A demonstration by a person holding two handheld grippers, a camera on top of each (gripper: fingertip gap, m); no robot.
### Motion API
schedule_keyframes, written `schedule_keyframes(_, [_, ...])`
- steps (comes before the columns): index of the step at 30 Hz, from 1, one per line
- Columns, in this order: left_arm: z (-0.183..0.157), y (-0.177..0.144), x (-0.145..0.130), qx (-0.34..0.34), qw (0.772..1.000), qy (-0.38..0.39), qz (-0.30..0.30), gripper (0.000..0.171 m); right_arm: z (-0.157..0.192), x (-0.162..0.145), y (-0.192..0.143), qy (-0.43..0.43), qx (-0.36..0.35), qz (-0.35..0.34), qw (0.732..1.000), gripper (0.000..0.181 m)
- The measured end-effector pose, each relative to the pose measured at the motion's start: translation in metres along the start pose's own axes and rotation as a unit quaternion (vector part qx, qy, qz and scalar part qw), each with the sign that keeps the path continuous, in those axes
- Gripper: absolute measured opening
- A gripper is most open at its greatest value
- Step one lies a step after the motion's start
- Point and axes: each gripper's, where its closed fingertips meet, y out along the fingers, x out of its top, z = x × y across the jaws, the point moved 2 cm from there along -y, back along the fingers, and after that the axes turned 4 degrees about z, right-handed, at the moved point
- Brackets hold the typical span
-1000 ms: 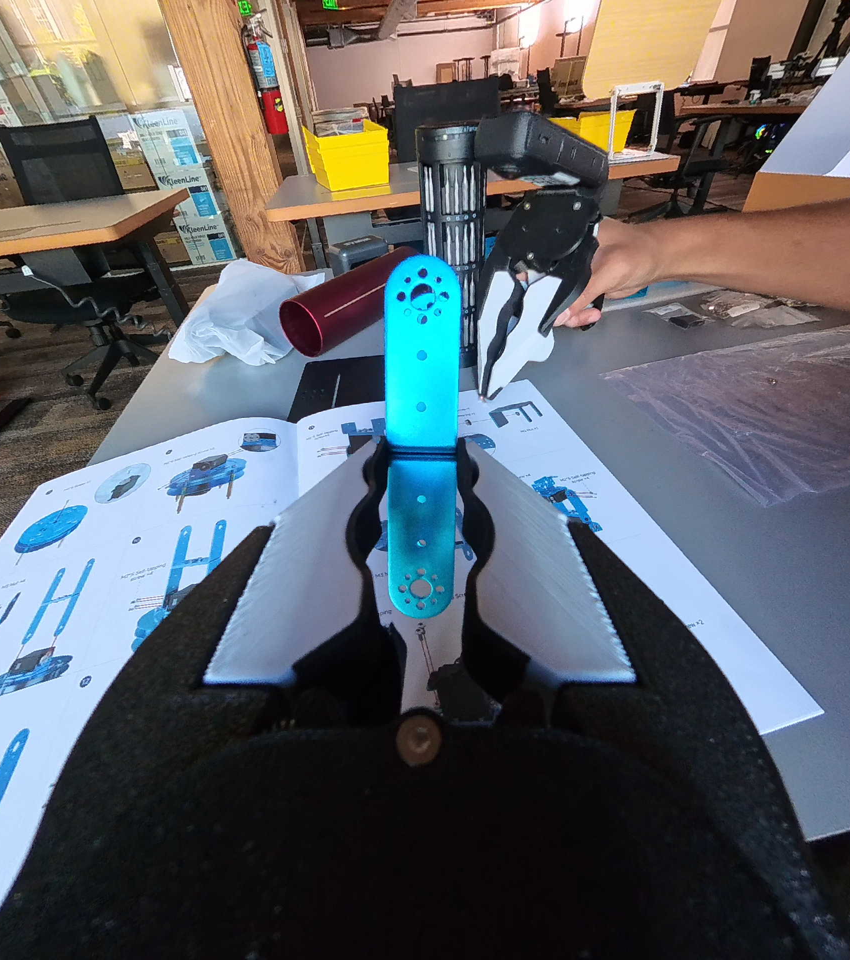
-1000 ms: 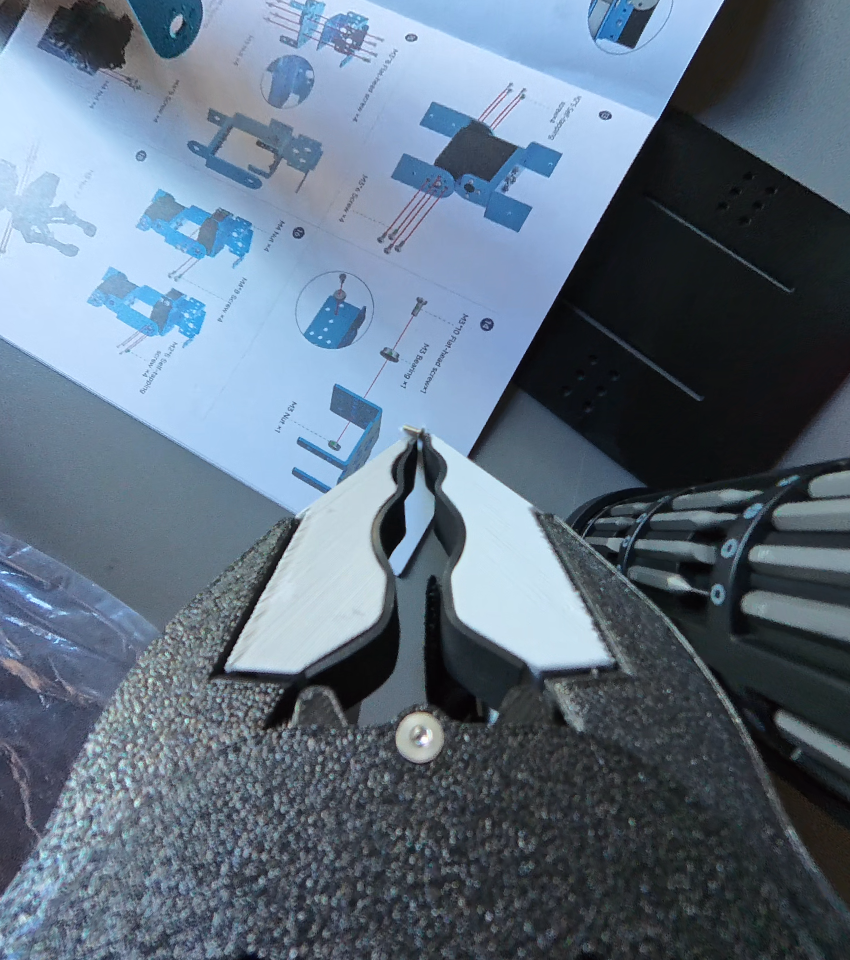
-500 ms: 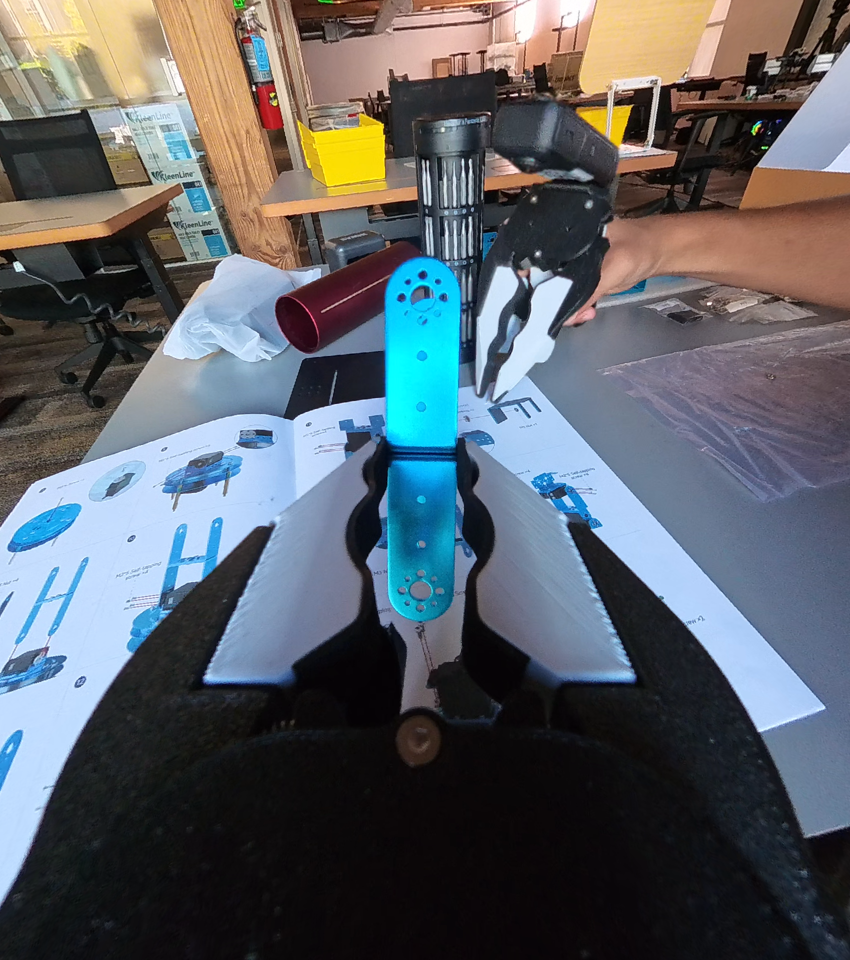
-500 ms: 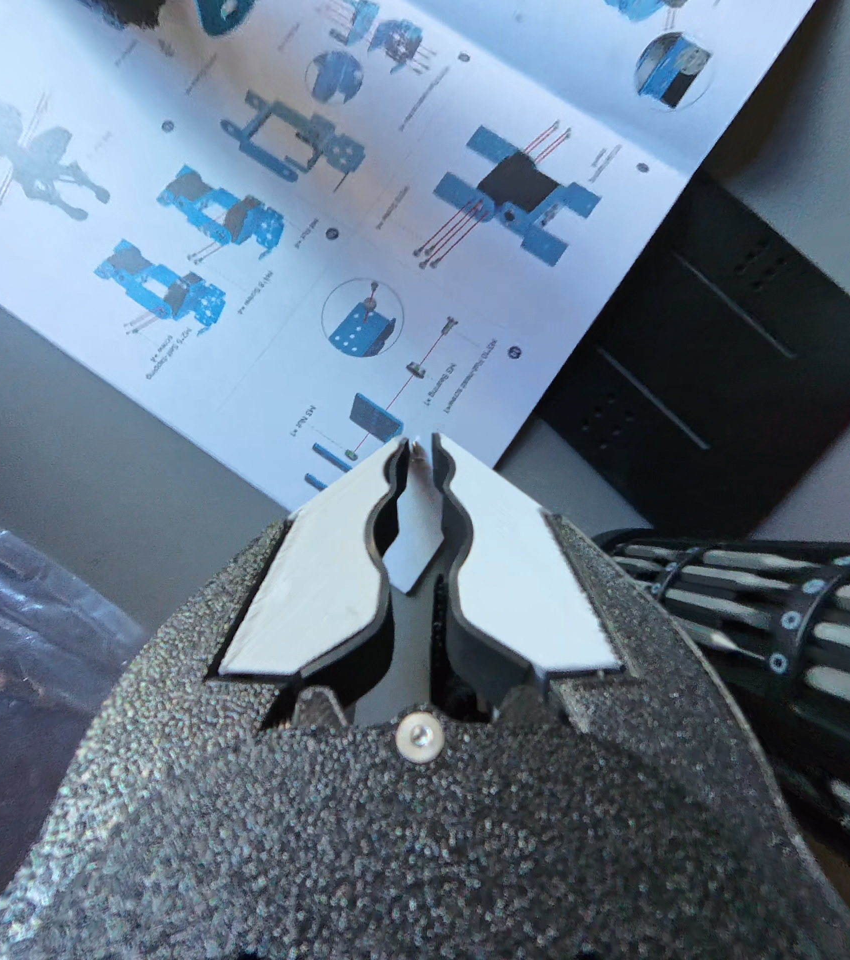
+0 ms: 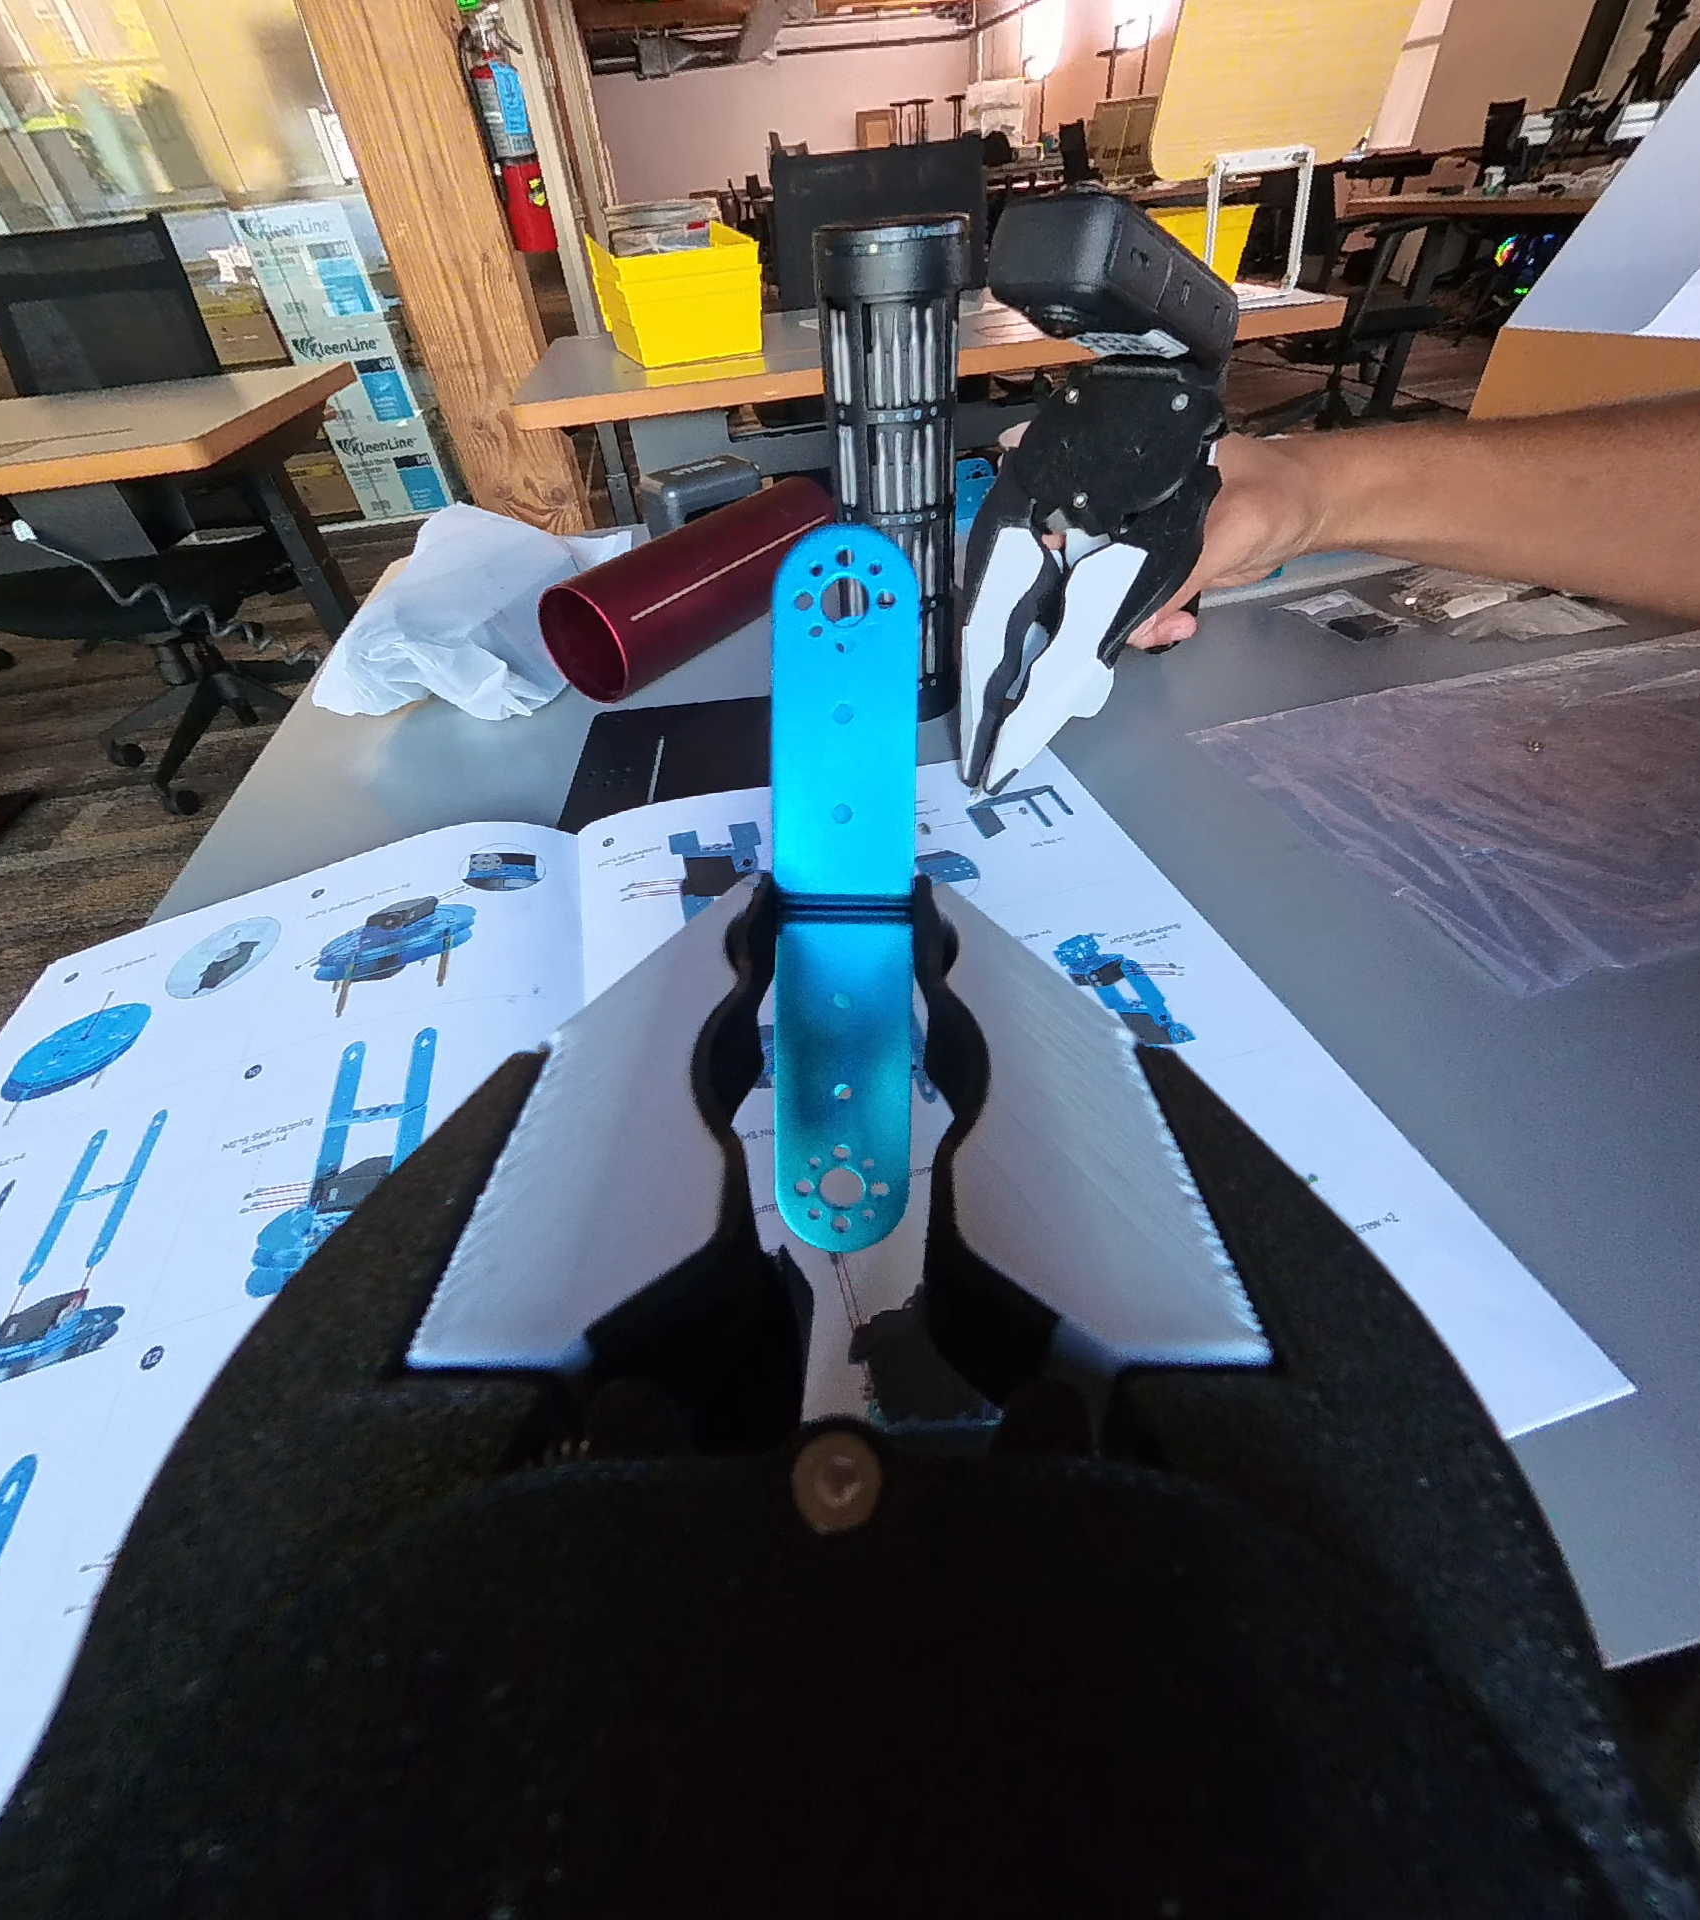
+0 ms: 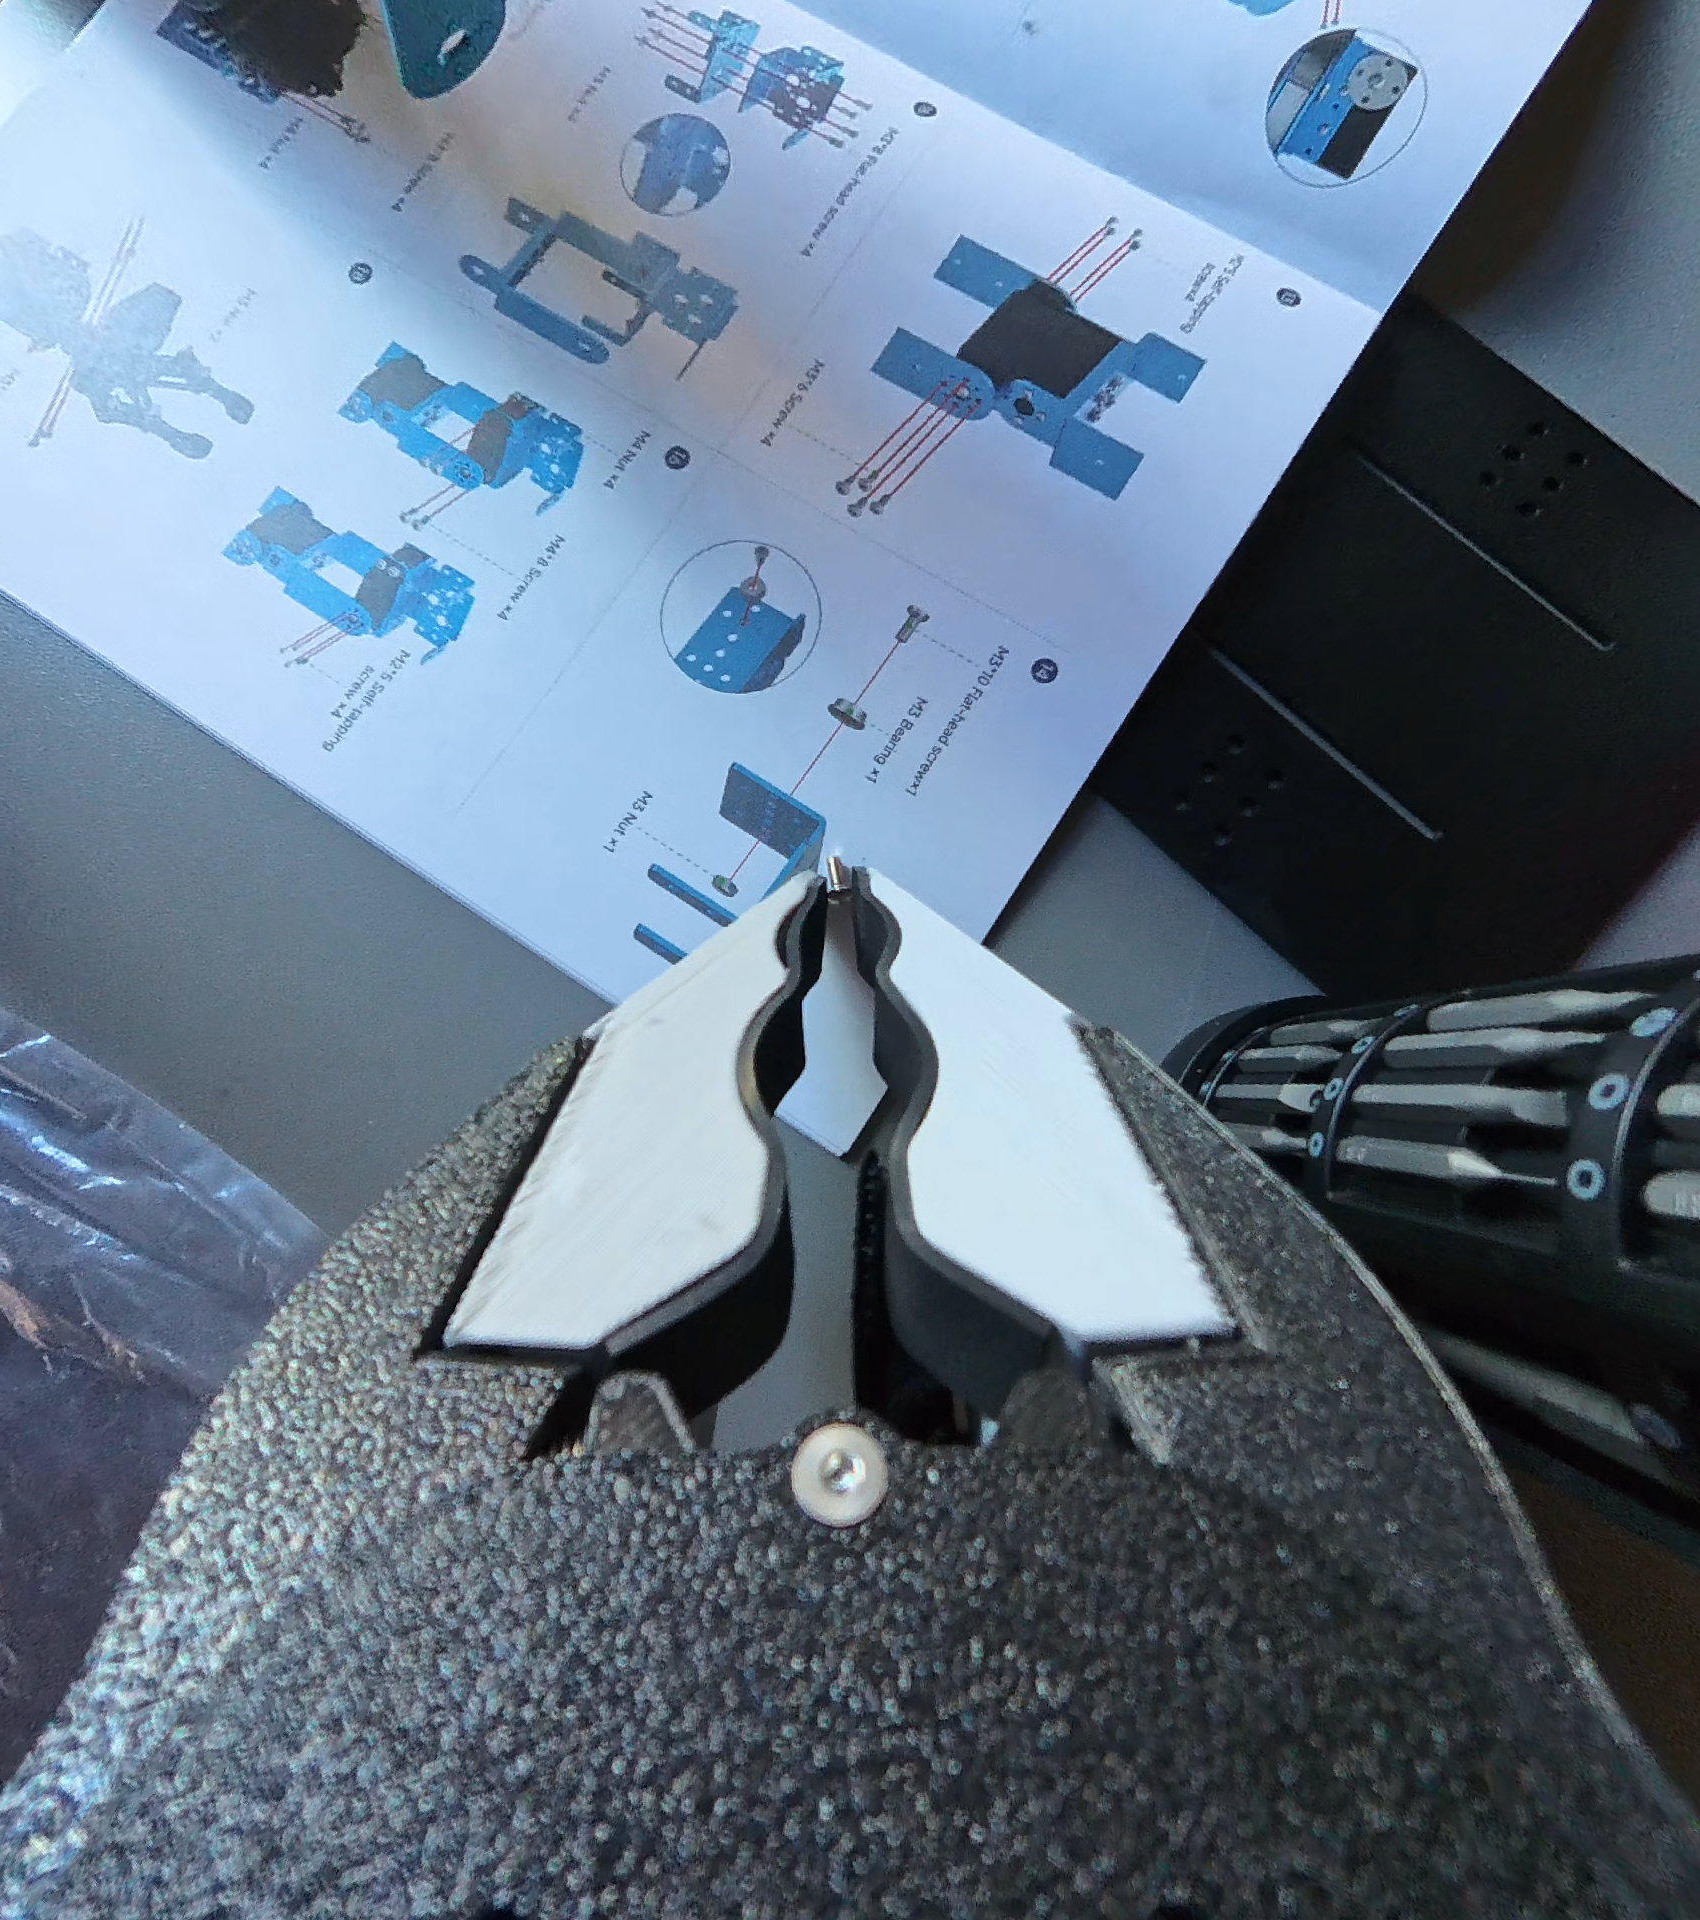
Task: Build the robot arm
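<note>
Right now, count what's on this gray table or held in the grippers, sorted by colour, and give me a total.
Blue: 1, bent bracket
Red: 1, tube
Black: 2, bit holder, plate
White: 2, booklet, crumpled sheet
Silver: 1, screw
Total: 7

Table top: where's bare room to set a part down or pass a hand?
Free: the grey table strip between the open instruction booklet and the plastic sheet, widening toward the near right edge. Crowded: behind the booklet, where the black plate, red tube, bit holder, white crumpled wrap and right gripper cluster.
</note>
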Motion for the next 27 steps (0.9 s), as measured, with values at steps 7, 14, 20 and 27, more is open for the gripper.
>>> schedule_keyframes(7, [0.003, 0.000, 0.004, -0.002, 1.000, -0.011, -0.016, 0.025, 0.002, 0.000, -0.003, 0.002, -0.017, 0.003, 1.000, 0.004])
schedule_keyframes(14, [-0.004, 0.025, 0.011, -0.033, 0.999, 0.008, -0.002, 0.025, 0.013, 0.011, -0.029, -0.070, -0.119, 0.018, 0.990, 0.003])
schedule_keyframes(20, [-0.035, 0.090, 0.034, -0.206, 0.974, -0.036, 0.089, 0.024, 0.058, 0.034, -0.091, -0.171, -0.249, 0.044, 0.952, 0.001])
schedule_keyframes(27, [-0.104, 0.148, 0.039, -0.319, 0.931, -0.098, 0.147, 0.024, 0.099, 0.011, -0.135, -0.147, -0.339, 0.020, 0.929, 0.000])
